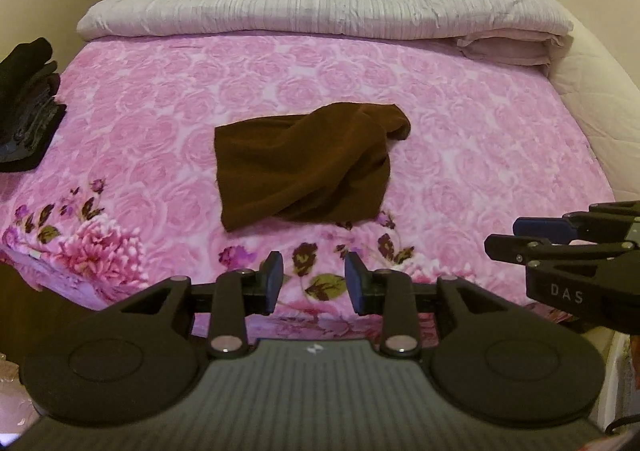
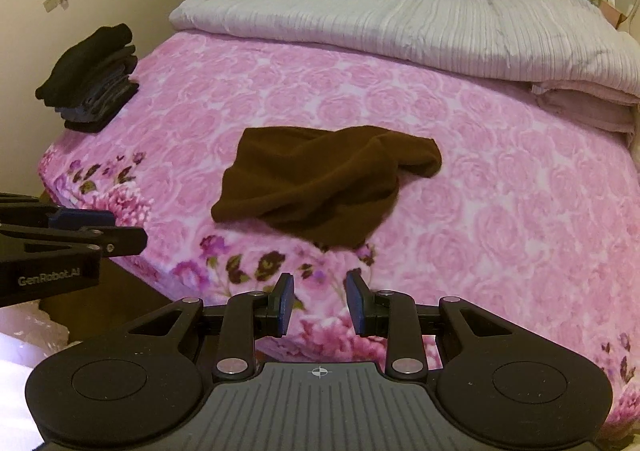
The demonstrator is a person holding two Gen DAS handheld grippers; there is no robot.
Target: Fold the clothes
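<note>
A crumpled dark brown garment (image 1: 308, 163) lies in the middle of the bed on a pink rose-patterned blanket (image 1: 460, 139); it also shows in the right wrist view (image 2: 324, 179). My left gripper (image 1: 314, 281) is open and empty above the bed's near edge, short of the garment. My right gripper (image 2: 320, 301) is open and empty, also near the front edge. Each gripper shows from the side in the other's view: the right gripper (image 1: 504, 237) at the right, the left gripper (image 2: 124, 229) at the left.
A stack of folded dark clothes (image 2: 92, 79) sits at the bed's left edge, also in the left wrist view (image 1: 28, 103). A rolled white quilt (image 1: 320, 7) and a pink folded blanket (image 1: 508, 47) lie along the far side. Wardrobe doors stand behind.
</note>
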